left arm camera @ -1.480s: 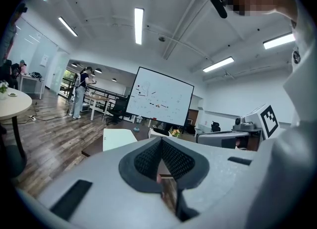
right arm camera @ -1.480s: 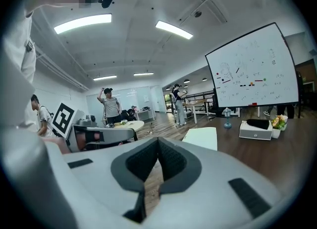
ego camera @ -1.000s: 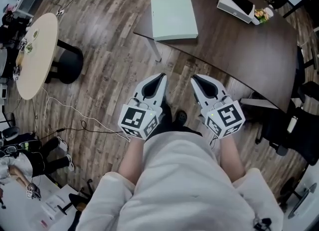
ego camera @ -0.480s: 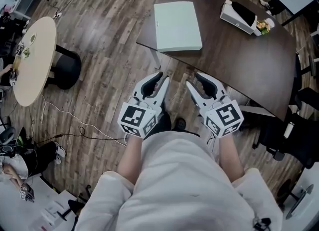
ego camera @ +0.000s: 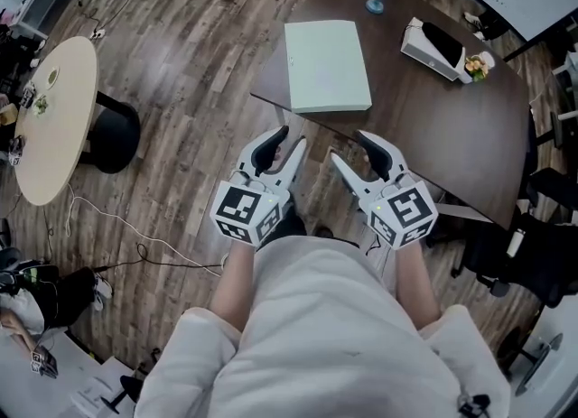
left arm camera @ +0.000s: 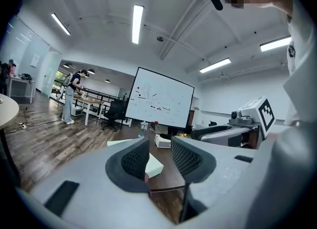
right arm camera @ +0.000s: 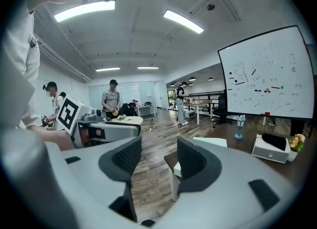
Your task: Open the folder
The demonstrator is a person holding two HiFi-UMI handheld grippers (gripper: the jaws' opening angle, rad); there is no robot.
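both pairs of jaws are opening, already wide, with nothing between them. the left gripper (ego camera: 291, 139) and right gripper (ego camera: 349, 147) hang side by side over the floor, short of the table (ego camera: 433, 127). the pale green folder (ego camera: 328, 66) lies shut and flat at the table's near left corner. it looks light, stiff-covered and probably slick, so the place to pinch is the top cover's free edge.

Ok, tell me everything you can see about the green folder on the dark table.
The folder is pale green, rectangular and plain-covered, fairly thick, looking like card or plastic. It is closed and lies flat on the dark table, close to the table's near corner, one short edge towards the person. Only the table touches it; nothing rests on top.
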